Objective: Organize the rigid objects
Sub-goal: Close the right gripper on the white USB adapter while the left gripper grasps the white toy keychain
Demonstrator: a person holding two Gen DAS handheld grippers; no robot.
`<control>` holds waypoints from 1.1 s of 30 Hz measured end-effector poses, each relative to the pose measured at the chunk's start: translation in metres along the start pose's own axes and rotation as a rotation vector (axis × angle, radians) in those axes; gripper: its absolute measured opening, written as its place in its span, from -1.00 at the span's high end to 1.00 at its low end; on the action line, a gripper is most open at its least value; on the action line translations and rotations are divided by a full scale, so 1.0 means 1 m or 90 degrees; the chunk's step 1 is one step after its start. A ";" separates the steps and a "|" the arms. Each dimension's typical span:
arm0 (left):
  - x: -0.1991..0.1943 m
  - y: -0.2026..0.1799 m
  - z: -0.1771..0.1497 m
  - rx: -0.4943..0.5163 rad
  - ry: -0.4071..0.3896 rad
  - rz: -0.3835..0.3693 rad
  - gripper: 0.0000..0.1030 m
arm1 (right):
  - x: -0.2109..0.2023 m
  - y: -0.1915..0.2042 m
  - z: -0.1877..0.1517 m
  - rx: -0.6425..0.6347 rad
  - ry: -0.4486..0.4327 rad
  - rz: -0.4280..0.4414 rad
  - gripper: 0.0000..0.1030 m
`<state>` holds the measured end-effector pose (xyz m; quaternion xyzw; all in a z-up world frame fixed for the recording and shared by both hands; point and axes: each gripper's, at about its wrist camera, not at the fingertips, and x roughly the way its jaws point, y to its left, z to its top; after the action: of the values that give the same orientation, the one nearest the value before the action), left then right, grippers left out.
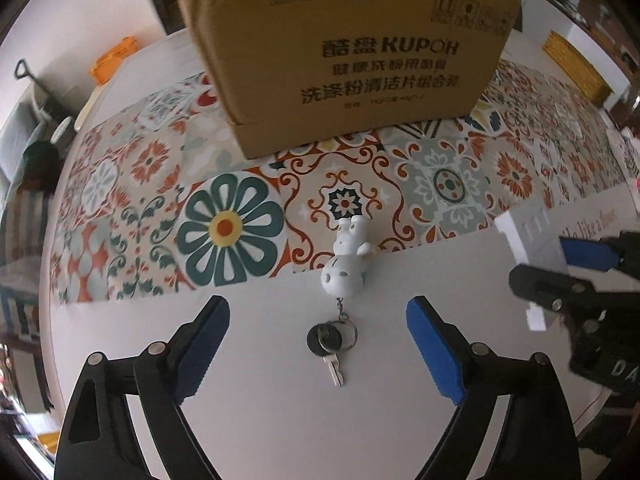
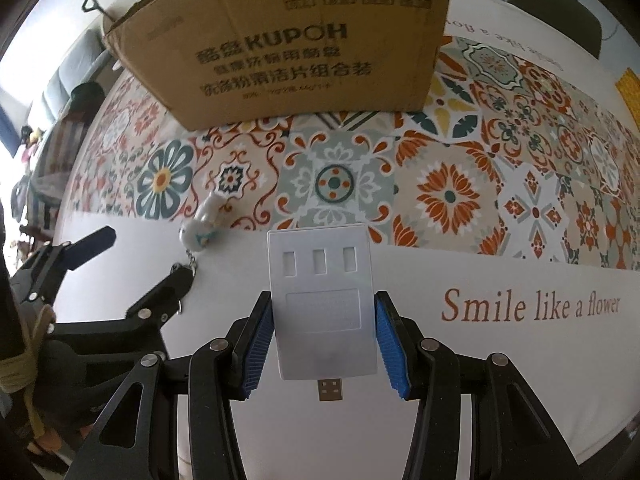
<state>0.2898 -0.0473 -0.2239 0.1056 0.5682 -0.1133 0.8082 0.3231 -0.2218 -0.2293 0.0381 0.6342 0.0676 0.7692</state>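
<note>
Left wrist view: the left gripper (image 1: 318, 346) hangs over the smooth white table (image 1: 280, 420), its ribbed blue pads (image 1: 434, 350) spread wide with nothing pressed between them. Between the pads lies a keyring: a small metal key (image 1: 334, 368) with a round black head, a short chain, and a glossy white animal figurine (image 1: 346, 260) with small holes, whose head reaches onto the patterned tile-print cloth (image 1: 160, 208). Behind it stands a matte brown cardboard box (image 1: 352, 68) printed with dark lettering. At the right edge the right gripper (image 1: 560, 272) carries a flat white piece.

Right wrist view: the right gripper (image 2: 324, 344) is clamped on a flat, rectangular white USB hub (image 2: 322, 304), its blue ribbed pads (image 2: 390, 354) pressing both long edges. The hub has three small slots near its far end and a metal plug sticking out of its near end. It is held above the table, just before the cloth's edge. To the left sit the figurine (image 2: 202, 224) and the black left gripper (image 2: 136, 260).
</note>
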 end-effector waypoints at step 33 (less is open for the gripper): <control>0.037 -0.008 0.014 0.020 0.011 -0.075 0.45 | 0.027 -0.009 0.012 0.050 0.029 -0.009 0.04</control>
<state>0.3117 -0.0610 -0.2543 0.0854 0.5785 -0.1685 0.7935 0.3400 -0.2262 -0.2545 0.0621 0.6541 0.0381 0.7529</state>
